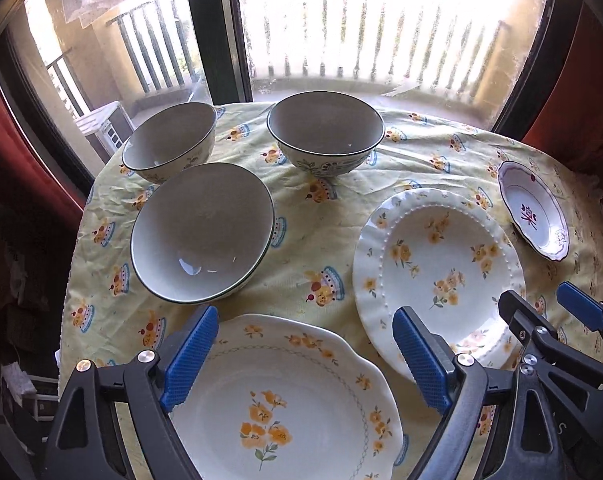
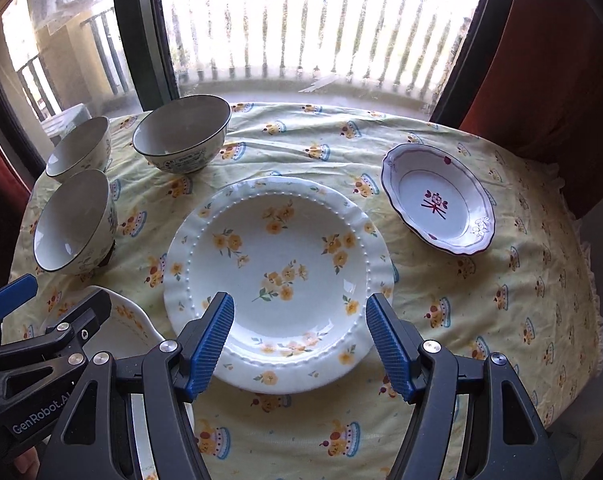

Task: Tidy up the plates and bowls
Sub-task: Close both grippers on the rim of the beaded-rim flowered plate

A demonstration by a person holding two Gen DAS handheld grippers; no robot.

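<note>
**Grippers poised over plates on the round table**

Left gripper, fingers spread wide, hovers above the scalloped plate, lying flat. Right gripper, likewise wide apart, hangs over the beaded plate. Beyond: red-trimmed dish right; three upright bowls left on the tablecloth.

I am in a home: a tablecloth (yellow, printed), red curtains, a balcony railing outside.

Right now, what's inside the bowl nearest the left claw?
Nothing shows inside that bowl: a bare grey inside with window glare near the bottom. Its near wall hides none of the floor; what lies under it on the tablecloth is covered.
</note>
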